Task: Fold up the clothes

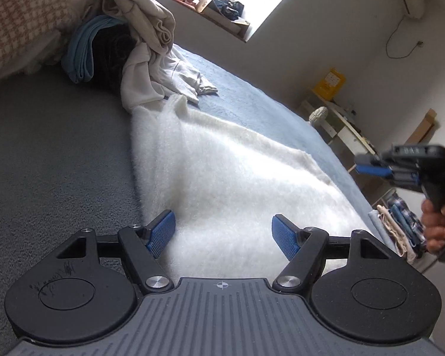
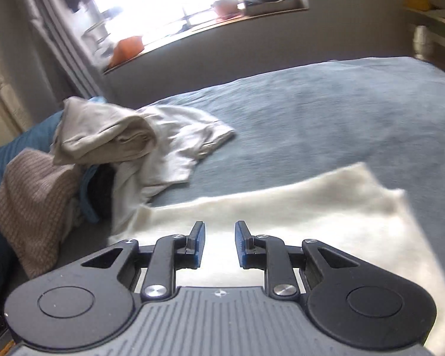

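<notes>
A white fluffy garment [image 1: 237, 163] lies spread flat on the blue bed cover [image 1: 252, 95]. My left gripper [image 1: 222, 222] hovers low over its near edge, open wide, with nothing between the blue pads. In the left wrist view my right gripper [image 1: 368, 164] is in the air off the right edge of the bed, held by a hand. In the blurred right wrist view the right gripper [image 2: 219, 231] stands above the white garment [image 2: 311, 207], its jaws a narrow gap apart and empty.
A heap of unfolded clothes [image 1: 118, 29] sits at the far left of the bed, seen too in the right wrist view [image 2: 103, 139]. Folded clothes [image 1: 400, 222] are stacked beside the bed on the right. A shelf [image 1: 341, 118] stands against the wall.
</notes>
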A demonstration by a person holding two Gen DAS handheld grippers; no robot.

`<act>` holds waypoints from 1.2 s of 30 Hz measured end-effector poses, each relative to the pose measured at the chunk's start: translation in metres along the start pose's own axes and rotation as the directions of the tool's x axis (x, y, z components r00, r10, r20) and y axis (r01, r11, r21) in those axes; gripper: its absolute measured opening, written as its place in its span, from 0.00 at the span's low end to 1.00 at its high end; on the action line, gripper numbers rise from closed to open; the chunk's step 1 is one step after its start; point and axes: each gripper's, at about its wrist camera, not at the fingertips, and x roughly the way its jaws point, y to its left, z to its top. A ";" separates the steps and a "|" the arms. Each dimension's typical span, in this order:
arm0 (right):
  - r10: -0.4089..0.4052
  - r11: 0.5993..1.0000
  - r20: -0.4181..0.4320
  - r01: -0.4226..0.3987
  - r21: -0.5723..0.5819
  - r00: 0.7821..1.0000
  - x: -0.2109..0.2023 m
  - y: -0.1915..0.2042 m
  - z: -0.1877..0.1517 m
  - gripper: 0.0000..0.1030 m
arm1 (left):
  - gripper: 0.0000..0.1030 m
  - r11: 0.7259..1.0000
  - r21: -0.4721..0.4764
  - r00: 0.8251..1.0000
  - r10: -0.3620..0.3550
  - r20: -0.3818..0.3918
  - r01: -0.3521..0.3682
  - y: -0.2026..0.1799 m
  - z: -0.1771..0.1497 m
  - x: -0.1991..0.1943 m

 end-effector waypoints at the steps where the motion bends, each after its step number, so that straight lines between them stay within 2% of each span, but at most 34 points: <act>1: -0.052 0.998 0.009 0.052 0.027 0.999 -0.011 -0.018 -0.008 0.23 | 0.70 1.000 0.000 1.000 0.006 -0.006 -0.006 -0.001 0.001 0.001; 3: -0.151 0.987 -0.007 0.151 0.060 0.989 -0.022 -0.049 -0.029 0.23 | 0.70 1.000 0.004 1.000 0.014 -0.014 -0.014 -0.002 0.002 0.002; 5: -0.238 0.969 -0.045 0.241 0.056 0.970 -0.014 -0.074 -0.052 0.23 | 0.70 1.000 0.012 1.000 0.023 -0.021 -0.022 -0.004 0.003 0.002; 10: -0.303 0.943 -0.058 0.308 0.128 0.951 0.000 -0.110 -0.093 0.22 | 0.70 0.995 0.080 0.998 0.056 -0.037 -0.053 -0.012 0.003 0.004; 15: -0.257 0.948 0.044 0.243 0.203 0.965 -0.041 -0.107 -0.090 0.23 | 0.71 0.988 0.107 0.993 0.109 0.052 -0.114 -0.025 0.011 -0.029; 18: -0.175 0.930 0.105 0.130 0.344 0.979 -0.073 -0.124 -0.102 0.28 | 0.74 0.985 0.136 0.993 0.094 0.076 -0.104 -0.033 0.009 -0.055; 20: -0.113 0.890 0.141 0.038 0.455 0.984 -0.086 -0.139 -0.120 0.38 | 0.79 0.987 0.135 0.996 0.077 0.048 -0.082 -0.036 0.002 -0.067; 21: -0.089 0.862 0.149 0.002 0.507 0.985 -0.089 -0.147 -0.132 0.40 | 0.79 0.989 0.126 0.997 0.075 0.024 -0.077 -0.036 -0.003 -0.070; 26: 0.001 0.682 0.173 -0.127 0.721 0.985 -0.081 -0.180 -0.199 0.41 | 0.79 0.998 -0.009 0.997 0.053 -0.055 -0.054 -0.024 -0.028 -0.073; 28: 0.039 0.599 0.206 -0.188 0.779 0.978 -0.074 -0.192 -0.213 0.42 | 0.79 0.996 -0.076 0.994 0.046 -0.098 -0.054 -0.018 -0.035 -0.064; 29: 0.050 0.575 0.219 -0.207 0.792 0.974 -0.070 -0.195 -0.215 0.42 | 0.79 0.992 -0.110 0.992 0.041 -0.122 -0.055 -0.015 -0.037 -0.058; 31: 0.066 0.546 0.240 -0.236 0.804 0.969 -0.064 -0.201 -0.214 0.42 | 0.79 0.985 -0.162 0.986 0.035 -0.165 -0.062 -0.011 -0.039 -0.047; 34: 0.088 0.550 0.264 -0.268 0.791 0.961 -0.060 -0.201 -0.213 0.42 | 0.79 0.981 -0.181 0.980 0.028 -0.198 -0.064 -0.011 -0.039 -0.035; 36: 0.104 0.536 0.255 -0.270 0.800 0.961 -0.052 -0.202 -0.215 0.42 | 0.79 0.982 -0.176 0.979 0.025 -0.204 -0.062 -0.013 -0.039 -0.028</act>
